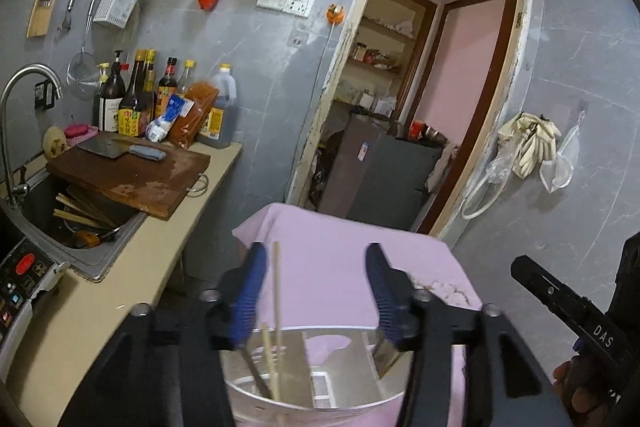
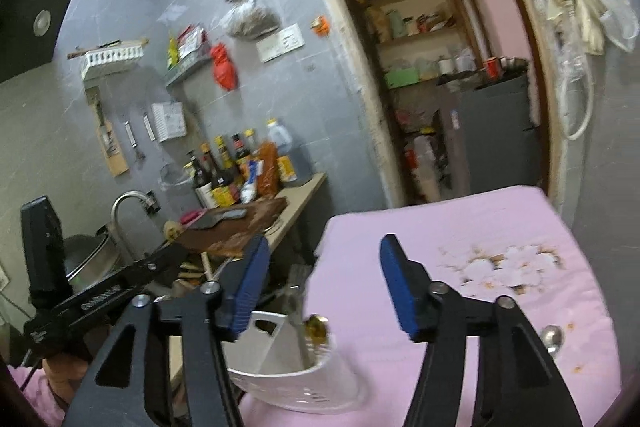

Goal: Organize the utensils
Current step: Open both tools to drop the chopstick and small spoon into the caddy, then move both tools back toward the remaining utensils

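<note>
While both hand-held grippers stand spread over the white utensil holder (image 1: 304, 383), nothing is pinched in either.
The chopsticks (image 1: 276, 323) stand near upright inside the holder on the pink-covered surface (image 1: 320, 251), just inside the left hand-held gripper (image 1: 316, 291) and its left finger; the right hand-held gripper (image 2: 324, 283) points slightly downward beside it, with a spoon (image 2: 554, 337) lying flat near its right finger.
</note>
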`<state>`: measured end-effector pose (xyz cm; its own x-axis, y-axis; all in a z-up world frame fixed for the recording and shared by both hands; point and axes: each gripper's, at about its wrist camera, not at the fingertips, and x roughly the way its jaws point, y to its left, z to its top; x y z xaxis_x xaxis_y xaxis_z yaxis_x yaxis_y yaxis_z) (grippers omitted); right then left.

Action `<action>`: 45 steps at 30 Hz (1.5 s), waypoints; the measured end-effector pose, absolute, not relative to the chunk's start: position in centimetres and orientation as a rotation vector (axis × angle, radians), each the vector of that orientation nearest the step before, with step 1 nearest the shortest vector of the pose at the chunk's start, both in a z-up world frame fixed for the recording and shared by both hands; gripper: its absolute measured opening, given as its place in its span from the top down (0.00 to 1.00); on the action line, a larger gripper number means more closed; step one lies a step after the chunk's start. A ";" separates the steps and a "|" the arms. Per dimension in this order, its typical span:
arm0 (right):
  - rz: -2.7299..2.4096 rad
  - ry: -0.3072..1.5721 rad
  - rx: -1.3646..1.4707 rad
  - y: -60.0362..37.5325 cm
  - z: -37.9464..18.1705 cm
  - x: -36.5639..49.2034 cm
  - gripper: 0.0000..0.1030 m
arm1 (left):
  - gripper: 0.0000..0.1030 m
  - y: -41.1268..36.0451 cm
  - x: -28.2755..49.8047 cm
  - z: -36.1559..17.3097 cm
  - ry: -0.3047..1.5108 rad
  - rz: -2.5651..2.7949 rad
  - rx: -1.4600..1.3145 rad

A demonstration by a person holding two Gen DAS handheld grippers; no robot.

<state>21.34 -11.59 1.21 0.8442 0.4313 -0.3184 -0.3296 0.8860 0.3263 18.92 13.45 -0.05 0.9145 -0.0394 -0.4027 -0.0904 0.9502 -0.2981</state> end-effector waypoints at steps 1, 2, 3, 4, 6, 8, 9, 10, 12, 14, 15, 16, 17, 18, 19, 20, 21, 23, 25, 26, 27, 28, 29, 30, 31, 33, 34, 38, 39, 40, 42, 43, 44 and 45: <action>0.393 0.388 0.266 -12.1 1.3 21.1 0.41 | 0.43 13.1 18.9 0.1 0.413 0.022 -0.313; 0.371 0.376 0.266 -13.0 1.4 20.8 0.37 | 0.36 12.5 18.9 0.3 0.411 0.015 -0.305; 0.355 0.367 0.265 -13.6 1.5 20.6 0.32 | 0.33 12.0 19.0 0.5 0.407 0.010 -0.299; 0.332 0.355 0.259 -14.4 1.6 20.3 0.29 | 0.26 11.2 18.9 0.6 0.398 0.005 -0.295; 0.297 0.334 0.247 -15.7 2.1 19.8 0.20 | 0.17 10.1 18.9 0.8 0.383 0.001 -0.293; 0.254 0.307 0.227 -17.3 2.4 19.1 0.14 | 0.08 8.7 19.0 0.9 0.367 -0.001 -0.285; 0.239 0.298 0.217 -17.9 2.7 18.9 0.08 | 0.07 7.9 19.0 0.9 0.359 0.001 -0.278; 0.219 0.289 0.202 -18.6 2.8 18.6 0.05 | 0.04 7.2 19.0 0.9 0.350 0.002 -0.269; 0.184 0.278 0.178 -20.1 3.0 18.2 0.02 | 0.02 5.3 19.1 1.0 0.334 0.002 -0.241; 0.153 0.278 0.162 -21.8 2.9 17.9 0.01 | 0.01 3.4 19.2 1.0 0.327 -0.005 -0.208; 0.141 0.282 0.157 -22.5 2.8 17.7 0.01 | 0.01 2.4 19.3 0.9 0.326 -0.011 -0.191; 0.129 0.288 0.152 -23.2 2.6 17.7 0.01 | 0.01 1.6 19.4 0.9 0.327 -0.016 -0.179; 0.119 0.296 0.150 -24.1 2.3 17.8 0.01 | 0.01 0.7 19.5 0.8 0.330 -0.025 -0.166; 0.111 0.307 0.152 -25.0 1.9 17.9 0.01 | 0.01 -0.3 19.6 0.7 0.334 -0.035 -0.154; 0.105 0.318 0.155 -25.9 1.5 18.0 0.01 | 0.01 -1.3 19.7 0.4 0.342 -0.046 -0.144; 0.096 0.331 0.161 -27.1 1.0 18.2 0.01 | 0.01 -2.1 19.8 0.2 0.350 -0.054 -0.137; 0.090 0.339 0.165 -27.9 0.5 18.3 0.01 | 0.01 -2.8 20.0 0.0 0.359 -0.060 -0.132; 0.071 0.352 0.170 -29.9 -0.6 18.6 0.01 | 0.01 -4.5 20.4 -0.7 0.380 -0.071 -0.125; 0.060 0.359 0.172 -31.4 -1.7 19.2 0.01 | 0.01 -5.8 20.8 -1.4 0.398 -0.075 -0.124; 0.061 0.370 0.175 -32.4 -2.4 19.5 0.01 | 0.01 -6.7 21.2 -2.0 0.410 -0.075 -0.125; 0.063 0.382 0.177 -33.0 -3.0 19.9 0.01 | 0.01 -7.3 21.4 -2.5 0.419 -0.073 -0.126; 0.065 0.392 0.177 -33.5 -3.5 20.2 0.01 | 0.01 -7.9 21.6 -3.0 0.426 -0.071 -0.127; 0.069 0.407 0.178 -34.2 -4.4 20.8 0.01 | 0.01 -8.6 22.0 -3.8 0.435 -0.065 -0.128; 0.072 0.418 0.177 -34.7 -5.0 21.1 0.01 | 0.01 -9.1 22.2 -4.4 0.446 -0.058 -0.127; 0.077 0.431 0.177 -35.2 -5.7 21.6 0.01 | 0.01 -9.7 22.5 -5.0 0.461 -0.052 -0.125; 0.097 0.461 0.180 -36.1 -7.2 22.6 0.01 | 0.01 -10.9 23.3 -6.7 0.510 -0.050 -0.123; 0.104 0.475 0.180 -36.3 -7.8 23.0 0.01 | 0.01 -11.3 23.6 -7.3 0.533 -0.054 -0.122; 0.177 0.551 0.200 -37.5 -10.8 25.1 0.01 | 0.02 -12.7 24.9 -10.2 0.658 -0.082 -0.129; 0.192 0.563 0.202 -37.6 -11.3 25.5 0.02 | 0.04 -12.9 25.1 -10.8 0.680 -0.089 -0.135; 0.208 0.574 0.201 -37.5 -11.7 25.8 0.02 | 0.08 -13.0 25.3 -11.2 0.701 -0.096 -0.142; 0.254 0.605 0.200 -37.3 -12.7 26.8 0.02 | 0.18 -13.5 25.8 -12.3 0.763 -0.124 -0.152; 0.270 0.614 0.199 -37.2 -13.0 27.2 0.03 | 0.26 -13.7 26.1 -12.7 0.787 -0.134 -0.153; 0.291 0.623 0.197 -37.0 -13.4 27.6 0.05 | 0.30 -13.9 26.4 -13.1 0.811 -0.145 -0.152; 0.302 0.630 0.193 -36.8 -13.7 27.8 0.11 | 0.32 -14.2 26.7 -13.4 0.833 -0.154 -0.148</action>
<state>27.80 -36.80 -13.71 0.7665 0.3340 -0.5486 -0.2178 0.9387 0.2672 26.67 -14.15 -13.42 0.6630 -0.1941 -0.7231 0.0781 0.9785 -0.1910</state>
